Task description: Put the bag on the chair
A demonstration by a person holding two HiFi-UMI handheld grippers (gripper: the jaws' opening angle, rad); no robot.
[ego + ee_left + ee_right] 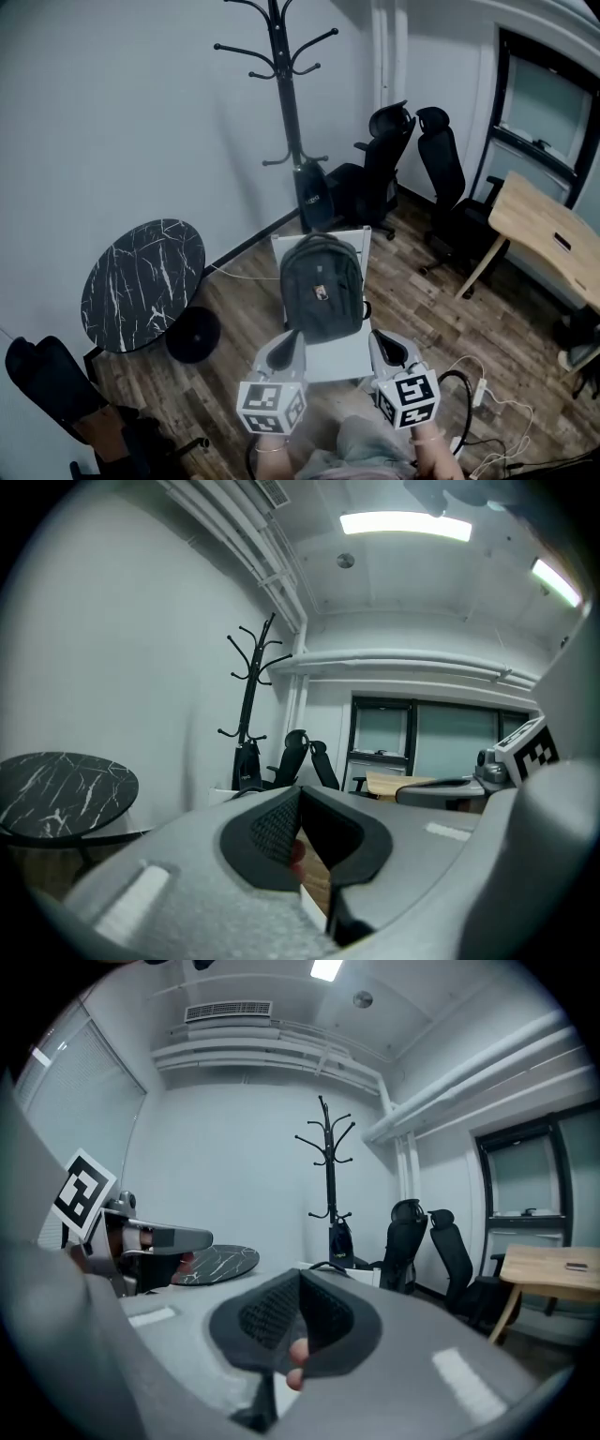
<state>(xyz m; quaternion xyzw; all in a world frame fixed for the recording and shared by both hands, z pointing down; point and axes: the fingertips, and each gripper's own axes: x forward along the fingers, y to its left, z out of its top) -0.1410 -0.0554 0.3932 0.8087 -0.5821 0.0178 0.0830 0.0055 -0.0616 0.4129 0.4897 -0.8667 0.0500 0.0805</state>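
Head view: bag (pixel 323 262), badge (pixel 321 292) illegible

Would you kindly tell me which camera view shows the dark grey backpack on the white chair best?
The head view: the dark grey backpack shows whole, propped upright on the white chair. Both gripper views show only what seems to be its top handle, with the rest hidden.

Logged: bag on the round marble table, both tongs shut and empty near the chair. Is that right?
Not quite. The bag sits on the white chair, not the table, as the head view shows. The left tongs and right tongs are indeed shut and empty near the chair.
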